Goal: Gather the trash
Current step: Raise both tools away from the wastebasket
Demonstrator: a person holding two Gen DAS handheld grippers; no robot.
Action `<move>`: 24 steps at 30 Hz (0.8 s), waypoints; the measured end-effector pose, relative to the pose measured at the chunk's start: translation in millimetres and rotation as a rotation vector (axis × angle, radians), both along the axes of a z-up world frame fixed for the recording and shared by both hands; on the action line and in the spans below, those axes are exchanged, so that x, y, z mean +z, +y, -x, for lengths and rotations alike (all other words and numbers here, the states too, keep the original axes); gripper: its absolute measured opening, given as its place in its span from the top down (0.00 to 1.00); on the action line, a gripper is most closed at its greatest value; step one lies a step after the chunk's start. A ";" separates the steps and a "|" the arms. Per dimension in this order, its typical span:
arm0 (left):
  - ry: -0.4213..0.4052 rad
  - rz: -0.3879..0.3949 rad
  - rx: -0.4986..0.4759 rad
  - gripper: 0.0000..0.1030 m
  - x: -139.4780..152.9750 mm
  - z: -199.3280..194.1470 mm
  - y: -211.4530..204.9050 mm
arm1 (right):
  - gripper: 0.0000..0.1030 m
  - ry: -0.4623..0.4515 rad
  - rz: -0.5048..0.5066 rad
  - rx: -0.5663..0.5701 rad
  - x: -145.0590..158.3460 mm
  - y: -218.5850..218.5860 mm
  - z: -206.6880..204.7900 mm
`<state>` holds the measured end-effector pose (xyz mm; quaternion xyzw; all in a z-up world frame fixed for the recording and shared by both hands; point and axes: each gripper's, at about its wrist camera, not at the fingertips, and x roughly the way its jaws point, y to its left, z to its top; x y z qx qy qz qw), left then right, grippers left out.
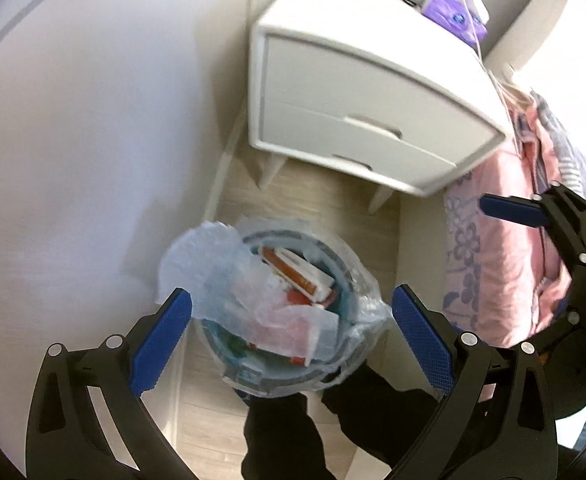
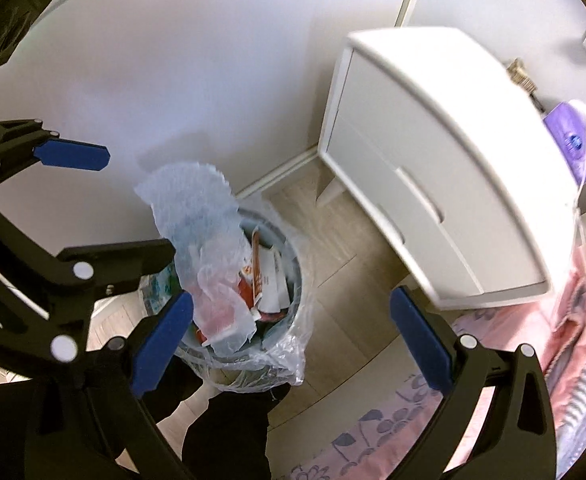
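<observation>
A round grey trash bin (image 1: 345, 268) (image 2: 289, 248) with a clear plastic liner stands on the wood floor by the wall. It holds red-and-white cartons (image 1: 297, 272) (image 2: 261, 276) and crumpled wrappers. A thin translucent plastic sheet (image 1: 197, 252) (image 2: 193, 200) sticks up out of its left side. My left gripper (image 1: 291, 296) hangs open above the bin with nothing between its pads. My right gripper (image 2: 291, 316) is also open and empty, just above the bin's near rim. One of the right gripper's fingers (image 1: 509, 210) shows at the right edge of the left wrist view.
A white two-drawer nightstand (image 1: 353, 100) (image 2: 453, 180) on short legs stands behind the bin, with a purple tissue pack (image 1: 453, 12) (image 2: 569, 140) on top. Pink flowered bedding (image 1: 505, 260) (image 2: 513, 360) lies to the right. A white wall runs along the left. The person's dark legs (image 1: 285, 432) stand beside the bin.
</observation>
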<state>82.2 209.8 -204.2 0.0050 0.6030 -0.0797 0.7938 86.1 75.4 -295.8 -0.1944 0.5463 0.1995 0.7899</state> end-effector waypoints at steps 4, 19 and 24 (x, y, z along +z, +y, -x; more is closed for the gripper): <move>0.011 -0.041 0.108 0.06 11.8 -7.9 11.8 | 0.07 -0.013 0.002 -0.001 16.1 -0.5 -1.3; -0.026 -0.005 0.110 0.06 34.8 -20.5 9.3 | 0.07 -0.011 0.010 -0.055 32.0 -9.8 -1.7; 0.019 0.011 0.121 0.06 30.7 -23.6 15.6 | 0.07 -0.009 0.010 -0.075 35.9 -12.5 -4.4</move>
